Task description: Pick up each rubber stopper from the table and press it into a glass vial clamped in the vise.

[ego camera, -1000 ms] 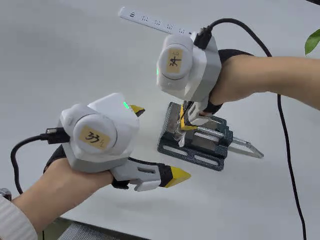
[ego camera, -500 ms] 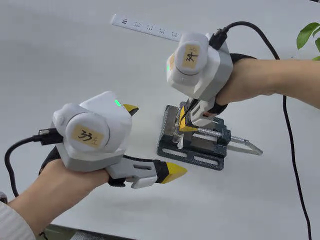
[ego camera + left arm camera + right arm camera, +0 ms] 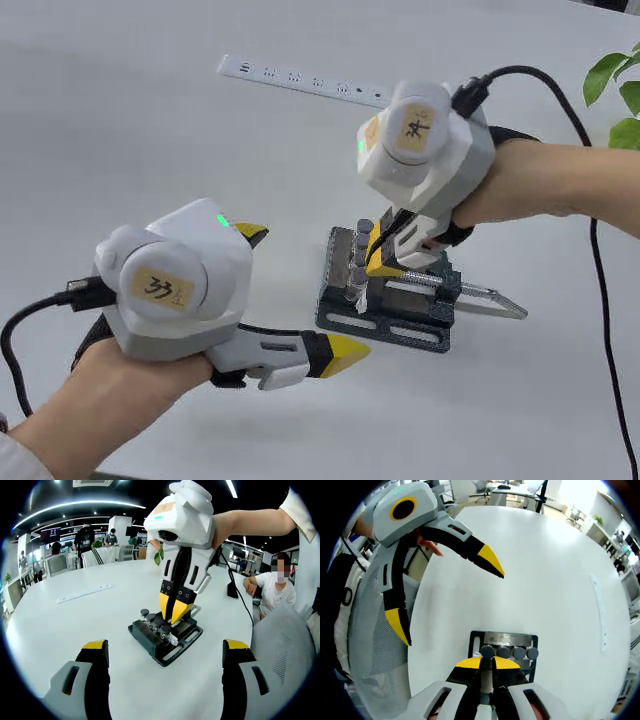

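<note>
Hovering at one end of a row of glass vials (image 3: 356,272), the right hand-held gripper (image 3: 492,663) is seen with its jaws drawn together, the yellow tips meeting and nothing visible between them. Four vials are held upright in a line in the dark vise (image 3: 400,322), and all four are capped with dark rubber stoppers (image 3: 519,653). The closed tips are placed just beside the end stopper; whether it is being touched cannot be told.

The left hand-held gripper (image 3: 298,292) is held well apart from the vise, low over the bench (image 3: 150,120), with its jaws spread wide and nothing between them. A white power strip (image 3: 300,78) is laid farther back on the bench, and plant leaves (image 3: 612,72) are caught at the edge of the head view.

The step in hand is judged to be the seating of the end stopper, with the task close to done. It would best be done with the closed tips centred on the stopper's top and pushed straight down along the vial, never sideways, since glass clamped at its sides is likely to crack under a skewed load. Force should be added gradually and released once the stopper sits level with its neighbours.
</note>
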Tool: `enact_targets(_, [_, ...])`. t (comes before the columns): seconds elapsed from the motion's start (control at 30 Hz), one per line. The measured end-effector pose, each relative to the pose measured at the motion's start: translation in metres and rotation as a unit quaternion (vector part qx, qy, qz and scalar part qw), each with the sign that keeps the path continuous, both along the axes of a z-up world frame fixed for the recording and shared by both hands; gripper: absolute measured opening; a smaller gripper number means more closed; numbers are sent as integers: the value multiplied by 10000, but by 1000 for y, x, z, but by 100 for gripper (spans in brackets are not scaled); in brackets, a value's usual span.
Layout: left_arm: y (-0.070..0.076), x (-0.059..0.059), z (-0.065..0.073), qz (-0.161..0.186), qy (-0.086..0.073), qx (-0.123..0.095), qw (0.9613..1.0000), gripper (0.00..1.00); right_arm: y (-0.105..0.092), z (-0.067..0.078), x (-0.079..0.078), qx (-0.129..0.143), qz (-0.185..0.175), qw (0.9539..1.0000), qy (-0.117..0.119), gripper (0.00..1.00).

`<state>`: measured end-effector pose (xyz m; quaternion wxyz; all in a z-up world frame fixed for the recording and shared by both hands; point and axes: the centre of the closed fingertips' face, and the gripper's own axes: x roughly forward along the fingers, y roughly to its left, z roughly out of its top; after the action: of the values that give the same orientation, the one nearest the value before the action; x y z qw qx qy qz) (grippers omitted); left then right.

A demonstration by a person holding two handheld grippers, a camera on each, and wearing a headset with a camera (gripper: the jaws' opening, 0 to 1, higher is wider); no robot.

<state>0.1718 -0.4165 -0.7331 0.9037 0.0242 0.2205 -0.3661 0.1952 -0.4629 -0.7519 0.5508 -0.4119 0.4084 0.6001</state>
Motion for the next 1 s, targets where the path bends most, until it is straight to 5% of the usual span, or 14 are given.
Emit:
enact_targets(0.2, [-1,-1,0,-40,29,-4,10000,95,-23,6,-16,506,-551,9970,196,22])
enact_targets(0.37, [-1,-2,1,-55,43,-33,10000,97,-44,10,-26,931,-1030,9903,55,36])
enact_targets(0.53, [-1,-5,2,-94,9,-48,9999,99,-60,13,-25,1487,-1698,9741,-104,50])
enact_targets(0.6, [-1,-5,2,-116,15,-35,9999,99,-70,12,-28,1560,-1844,9703,-106,54])
enact_targets(0.83, [4,-7,1,-120,23,27,9999,99,-94,1,-42,1935,-2638,9445,-279,66])
enact_targets(1.0, [6,-8,4,-93,6,53,9999,99,-103,-8,-56,2017,-2931,9339,-346,87])
